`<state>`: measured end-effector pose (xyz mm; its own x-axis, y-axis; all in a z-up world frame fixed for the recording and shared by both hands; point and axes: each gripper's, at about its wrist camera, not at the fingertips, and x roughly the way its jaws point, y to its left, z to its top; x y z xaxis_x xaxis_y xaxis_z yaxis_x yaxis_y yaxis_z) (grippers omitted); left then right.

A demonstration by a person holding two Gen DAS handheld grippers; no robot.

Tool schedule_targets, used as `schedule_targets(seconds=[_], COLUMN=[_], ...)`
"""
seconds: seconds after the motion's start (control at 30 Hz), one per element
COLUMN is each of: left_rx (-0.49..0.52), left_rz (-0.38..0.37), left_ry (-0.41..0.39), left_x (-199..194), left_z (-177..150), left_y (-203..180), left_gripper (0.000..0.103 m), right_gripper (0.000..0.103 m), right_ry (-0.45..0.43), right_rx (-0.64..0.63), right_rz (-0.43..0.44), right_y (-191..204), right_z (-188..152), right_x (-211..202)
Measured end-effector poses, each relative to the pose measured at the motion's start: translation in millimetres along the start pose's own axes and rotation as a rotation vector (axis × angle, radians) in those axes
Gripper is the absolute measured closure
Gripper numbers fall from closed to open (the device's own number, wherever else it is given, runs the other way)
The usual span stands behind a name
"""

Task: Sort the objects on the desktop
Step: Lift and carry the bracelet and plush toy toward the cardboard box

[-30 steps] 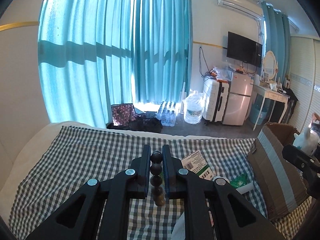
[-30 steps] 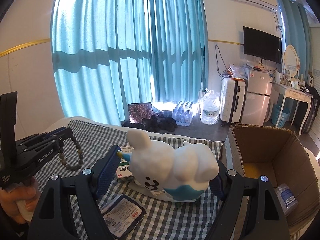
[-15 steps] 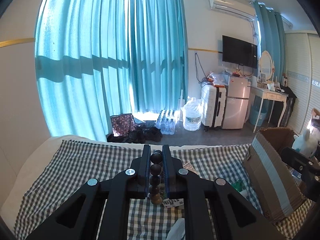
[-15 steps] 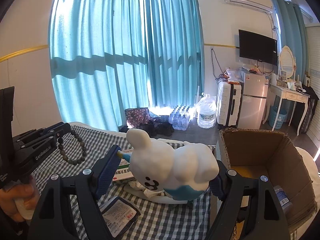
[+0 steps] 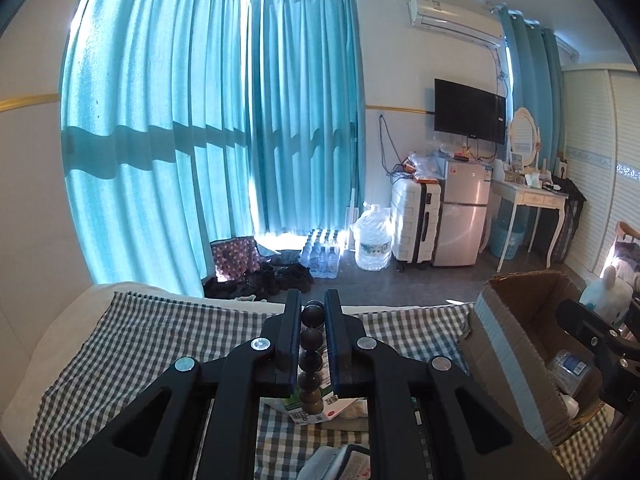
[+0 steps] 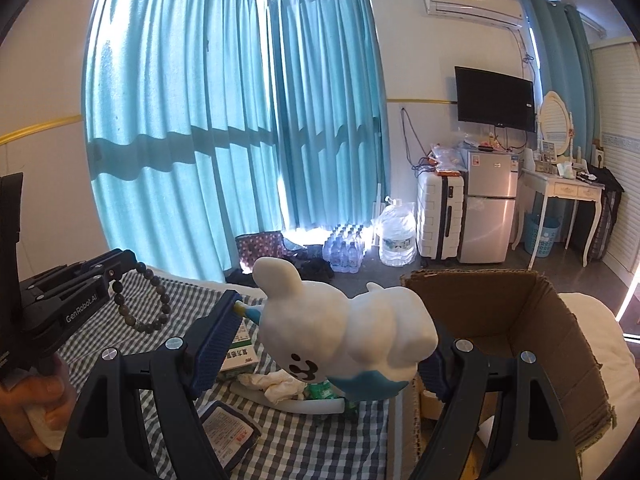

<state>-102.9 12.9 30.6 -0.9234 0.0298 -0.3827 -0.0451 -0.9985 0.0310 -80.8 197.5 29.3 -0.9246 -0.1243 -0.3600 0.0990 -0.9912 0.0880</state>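
Carrying: left gripper [image 5: 313, 322] pinches beads [image 5: 311, 354], right gripper [image 6: 328, 340] clamps plush [image 6: 344, 326]; release both only once centred over box [image 6: 516, 312], frame right.

1. A bed [image 5: 60, 344] with a white cover carries the things; a grey-and-white checked cloth [image 6: 320, 440] is spread over it.
2. On the cloth lie a green-and-white medicine box [image 6: 240, 356], a crumpled white tissue [image 6: 276, 384] beside it, and a dark-edged sachet [image 6: 228, 434] nearer the camera.
3. An open cardboard box [image 6: 560, 344] stands at the cloth's right side, holding a clear plastic packet [image 5: 568, 368].
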Motion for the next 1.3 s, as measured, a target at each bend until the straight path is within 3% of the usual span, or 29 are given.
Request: schedule_targets(seconds=[0.63,1.3], left_rx=[0.040,0.098], left_rz=[-0.069,-0.191], left_ry=[-0.032,-0.046], left_x=[-20,-32], left_z=[23,38], left_y=[-72,-156], left_gripper=[0.092,0.092], right_gripper=[0.024,0.024], right_ry=[-0.042,-0.075], right_rx=[0.100,0.160], right_rz=[-0.074,-0.223], right_y=[-70,-143], right_z=[19,24], right_x=[-38,-89])
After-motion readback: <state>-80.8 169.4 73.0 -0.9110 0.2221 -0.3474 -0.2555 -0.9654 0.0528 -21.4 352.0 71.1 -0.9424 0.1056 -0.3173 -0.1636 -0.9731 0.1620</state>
